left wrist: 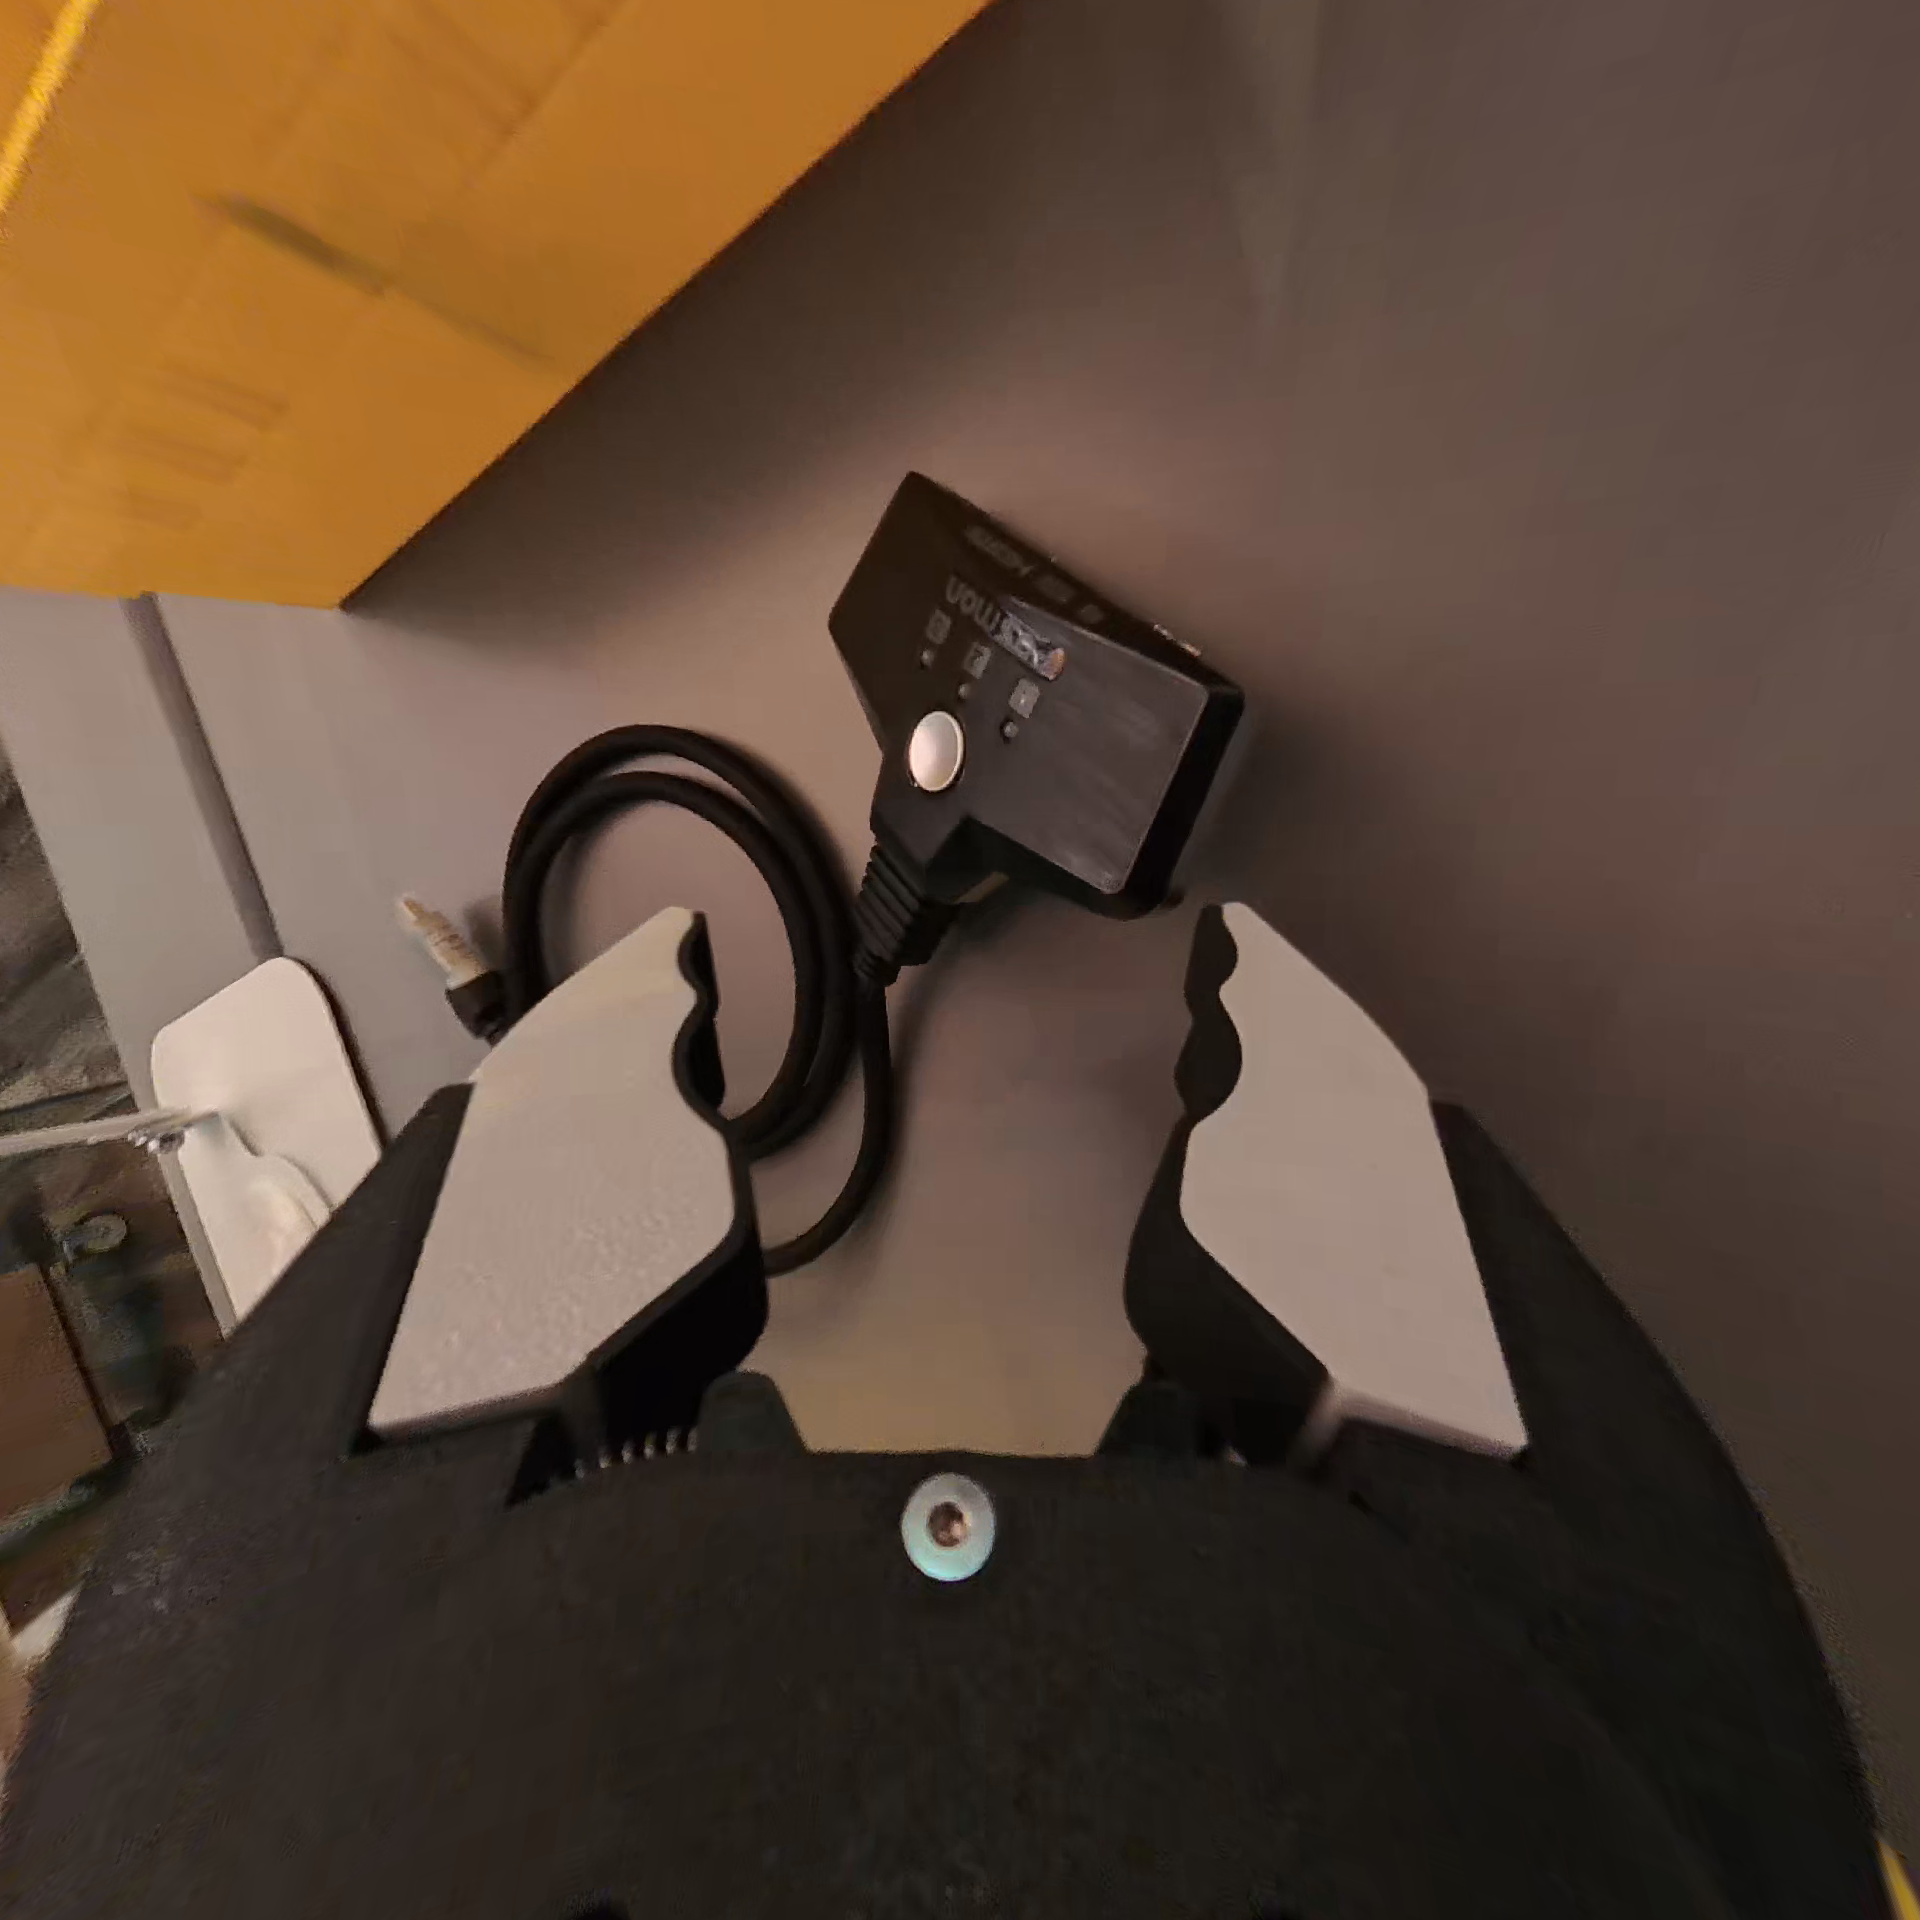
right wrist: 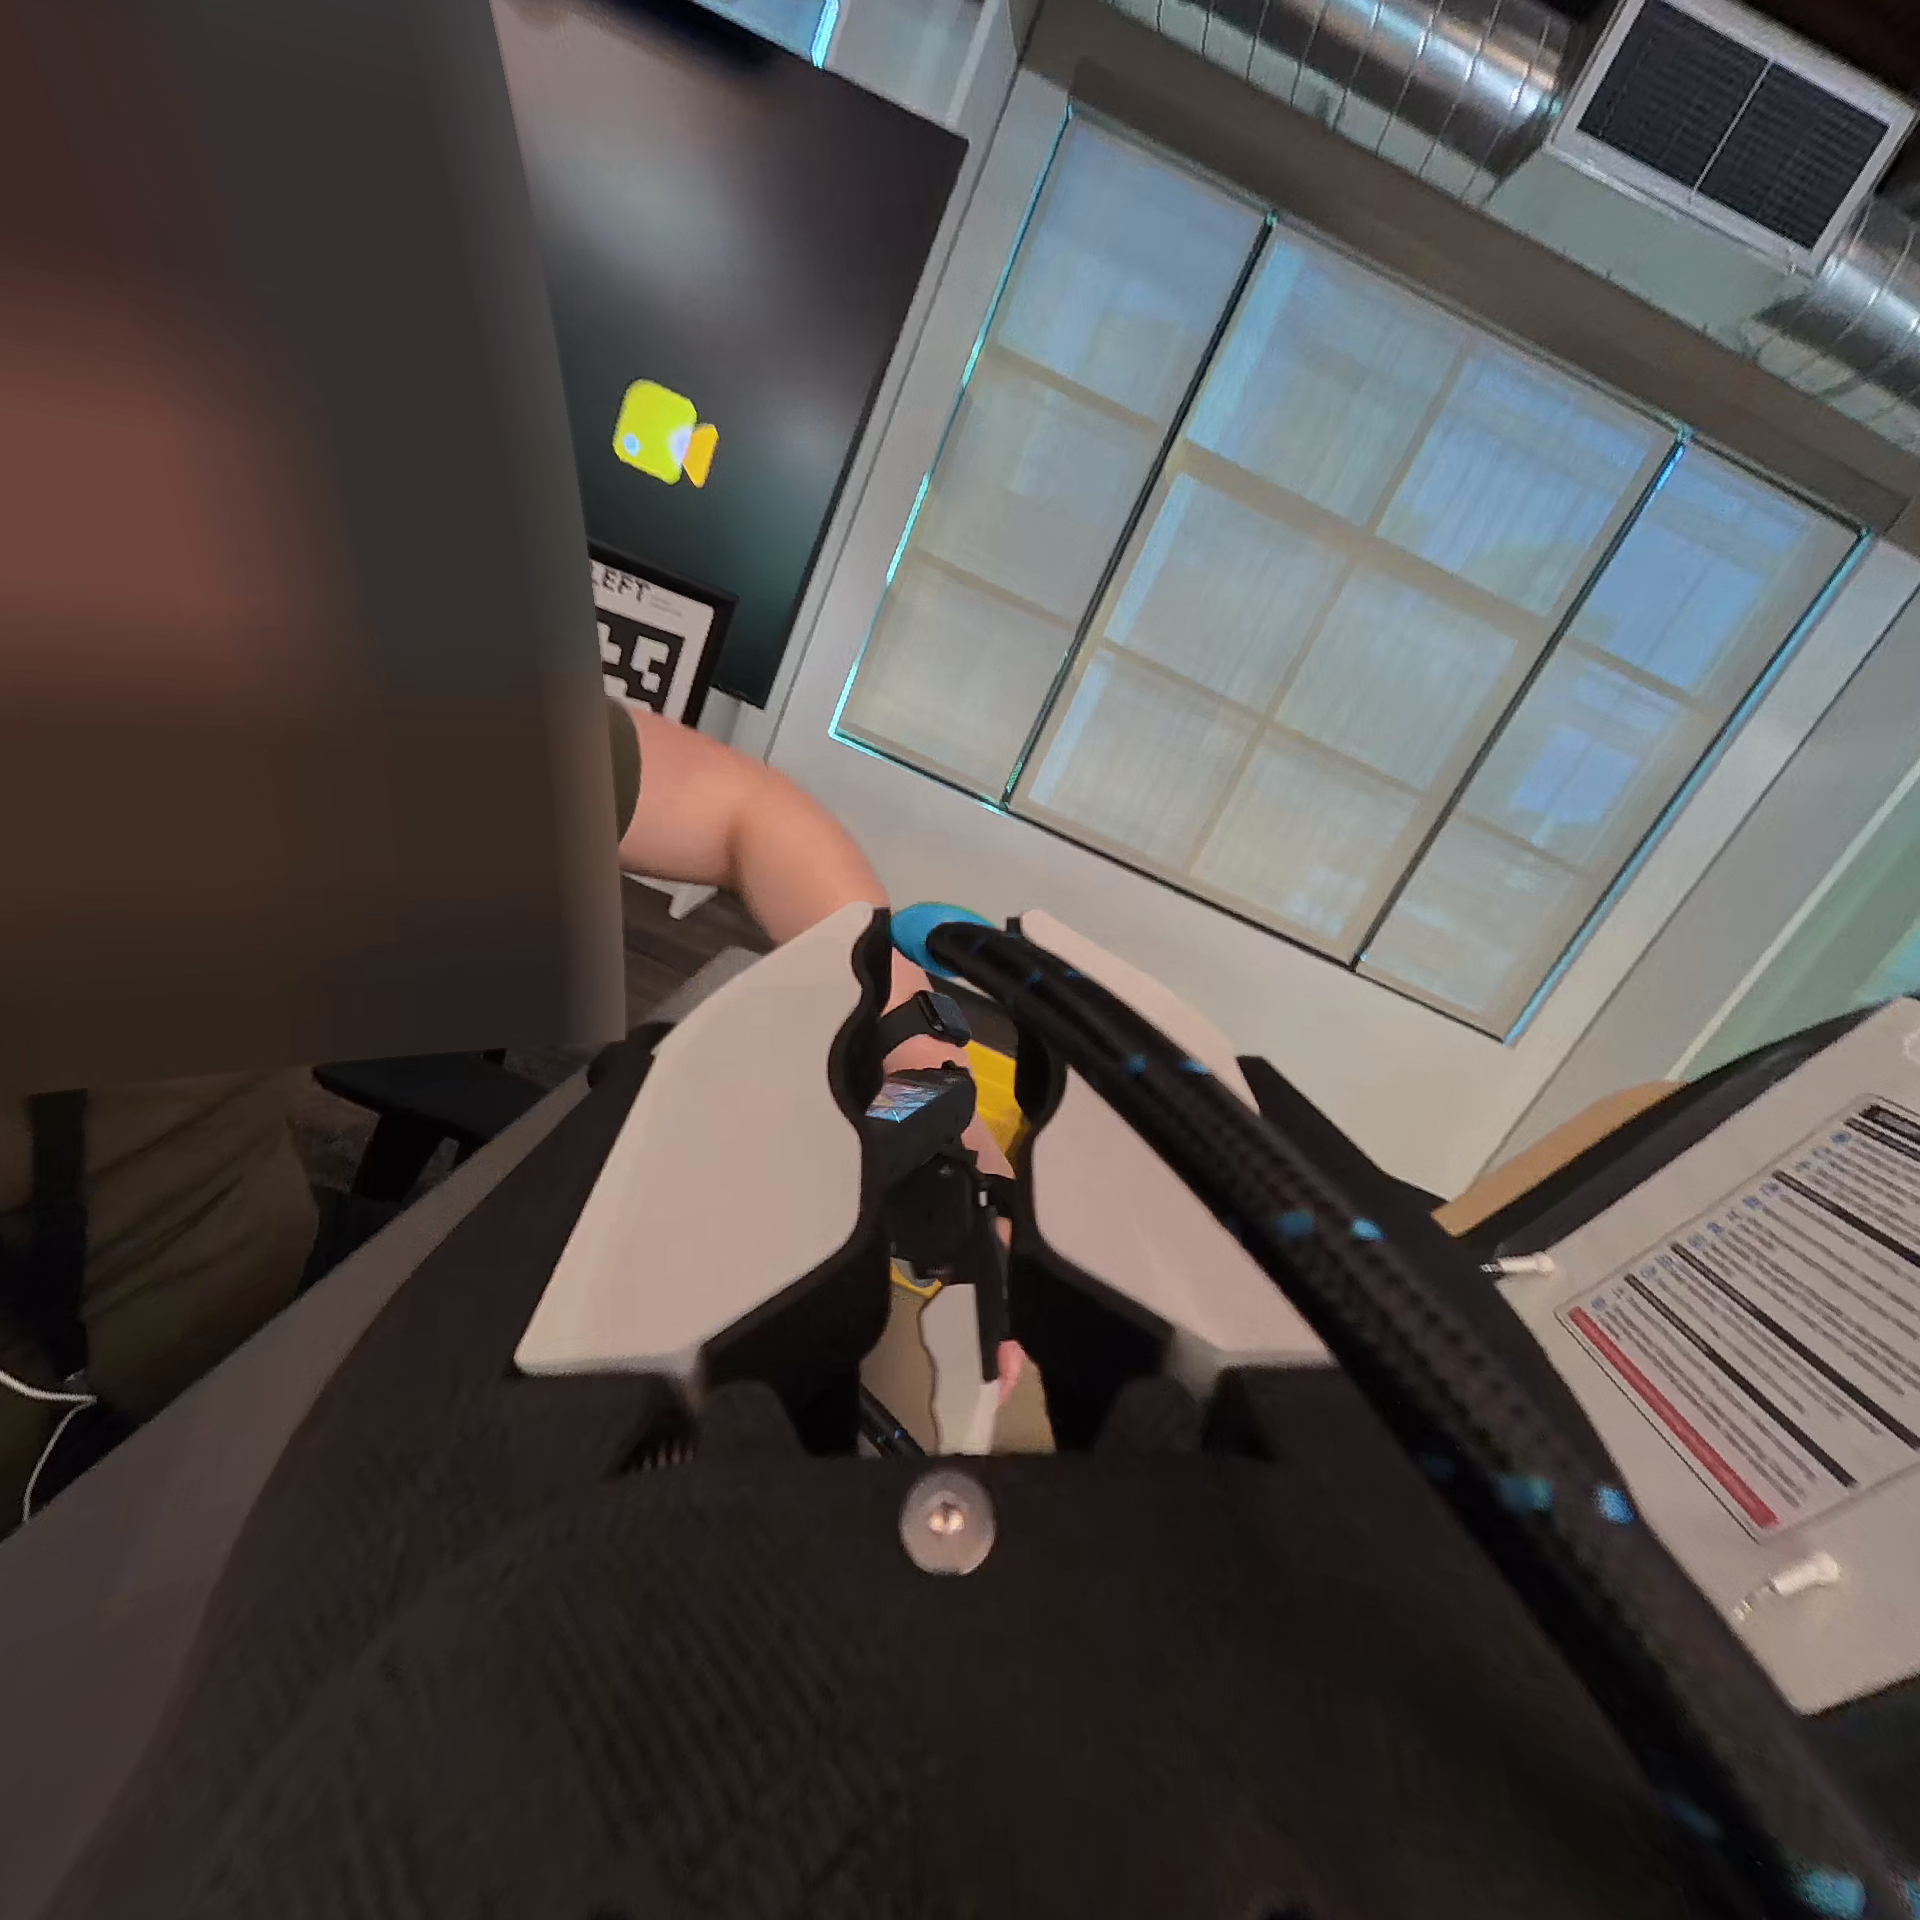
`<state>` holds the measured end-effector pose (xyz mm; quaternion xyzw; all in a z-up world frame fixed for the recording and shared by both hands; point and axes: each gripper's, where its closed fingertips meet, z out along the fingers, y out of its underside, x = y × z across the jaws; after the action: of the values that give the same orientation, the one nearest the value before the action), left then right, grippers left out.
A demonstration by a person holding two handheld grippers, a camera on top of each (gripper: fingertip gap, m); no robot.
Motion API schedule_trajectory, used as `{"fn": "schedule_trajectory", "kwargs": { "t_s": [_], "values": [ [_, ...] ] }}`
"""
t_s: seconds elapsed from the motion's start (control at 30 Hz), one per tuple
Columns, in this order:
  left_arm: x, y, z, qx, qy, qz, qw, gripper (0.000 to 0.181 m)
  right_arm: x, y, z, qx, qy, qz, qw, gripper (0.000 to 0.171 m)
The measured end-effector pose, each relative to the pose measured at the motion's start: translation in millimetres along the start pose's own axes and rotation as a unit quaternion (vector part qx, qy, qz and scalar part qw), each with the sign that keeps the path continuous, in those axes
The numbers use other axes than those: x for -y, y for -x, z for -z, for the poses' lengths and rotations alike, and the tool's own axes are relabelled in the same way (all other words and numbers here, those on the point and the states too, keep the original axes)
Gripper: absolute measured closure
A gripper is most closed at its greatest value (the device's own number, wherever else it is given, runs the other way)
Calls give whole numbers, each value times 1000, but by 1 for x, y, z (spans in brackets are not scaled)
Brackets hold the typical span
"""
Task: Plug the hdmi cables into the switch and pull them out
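Note:
In the left wrist view the black HDMI switch (left wrist: 1029, 717), with a round silver button, lies on the grey table (left wrist: 1455, 520). Its own black cable (left wrist: 675, 935) coils to the left and ends in a plug (left wrist: 457, 956). My left gripper (left wrist: 951, 935) is open and empty, its jaws wide apart just short of the switch's near edge. In the right wrist view my right gripper (right wrist: 948, 927) is shut on the blue-ended plug (right wrist: 920, 928) of a black braided HDMI cable (right wrist: 1299, 1195). It holds the cable up in the air, and the cable trails over the right finger to the lower right.
A yellow cardboard box (left wrist: 260, 312) stands behind the table and a white object (left wrist: 260, 1070) sits at its left. In the right wrist view there are a person's arm (right wrist: 748, 821), a dark screen (right wrist: 727, 364), a large window (right wrist: 1351, 582) and a printed sheet (right wrist: 1766, 1330). Some 30 cm of space lies between my two pairs of fingers. The black HDMI switch (left wrist: 1029, 717) is about 4 cm from my left fingertips.

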<state>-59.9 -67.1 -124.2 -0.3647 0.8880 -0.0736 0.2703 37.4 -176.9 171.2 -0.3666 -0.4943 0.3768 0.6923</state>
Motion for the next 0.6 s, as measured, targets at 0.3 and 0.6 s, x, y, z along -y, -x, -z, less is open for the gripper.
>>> {"fn": "schedule_trajectory", "kwargs": {
  "t_s": [0.3,0.6],
  "values": [
    [23,-4,-10,113,-14,-78,990,103,-1,0,1,-5,15,10,1000,151],
    [19,-1,-22,173,41,-167,970,116,0,6,-4,2,19,17,1000,150]
  ]
}}
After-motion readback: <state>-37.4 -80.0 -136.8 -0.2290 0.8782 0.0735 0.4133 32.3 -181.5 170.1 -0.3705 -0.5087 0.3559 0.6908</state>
